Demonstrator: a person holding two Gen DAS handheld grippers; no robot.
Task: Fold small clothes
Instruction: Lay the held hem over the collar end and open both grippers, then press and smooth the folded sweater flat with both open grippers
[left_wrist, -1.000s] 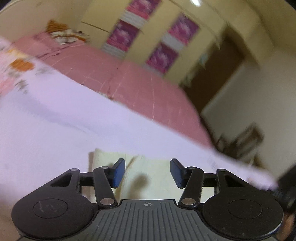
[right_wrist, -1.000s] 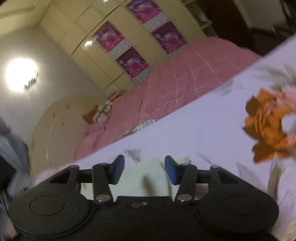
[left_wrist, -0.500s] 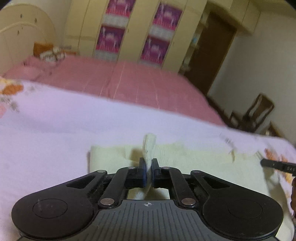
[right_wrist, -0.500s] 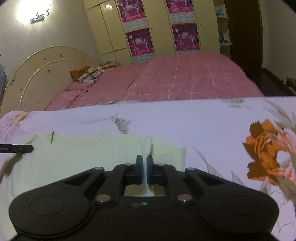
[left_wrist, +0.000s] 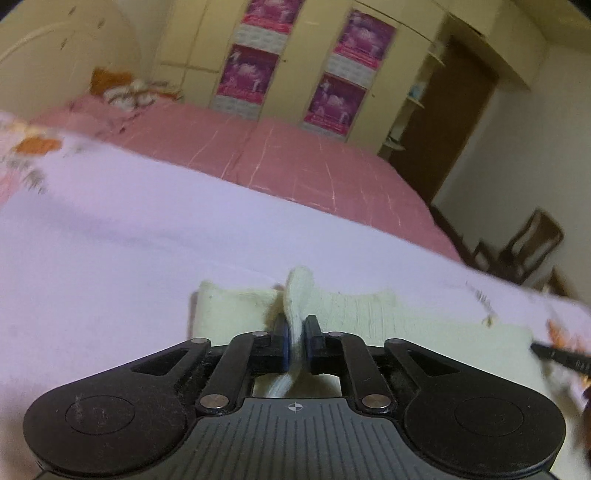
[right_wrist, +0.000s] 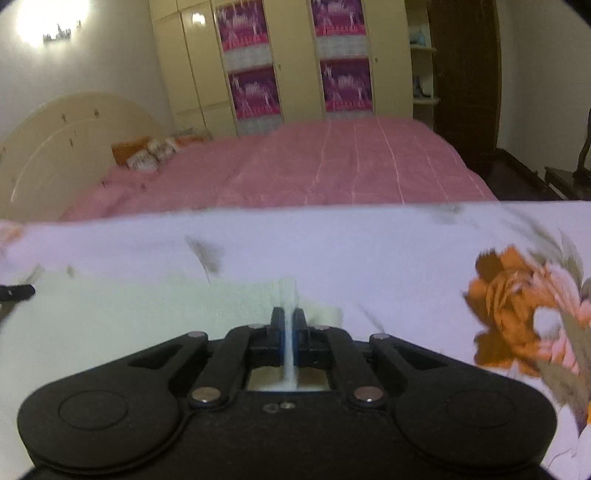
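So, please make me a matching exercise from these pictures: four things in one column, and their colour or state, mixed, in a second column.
Things:
1. left gripper
2. bedspread
3. flower print
4. garment

Descriptions:
A. pink, with thin pale lines
B. pale yellow, lying on the floral sheet
C. shut on a pinched fold of cloth
D. orange

Pairs: 1-C, 2-A, 3-D, 4-B

The pale yellow garment (left_wrist: 354, 310) is soft, ribbed knit cloth. Under it lies a smooth, matt floral sheet (right_wrist: 369, 251). The left gripper (left_wrist: 295, 341) is matt black plastic with bright metal pivot pins. The wardrobe (right_wrist: 295, 55) looks glossy cream.
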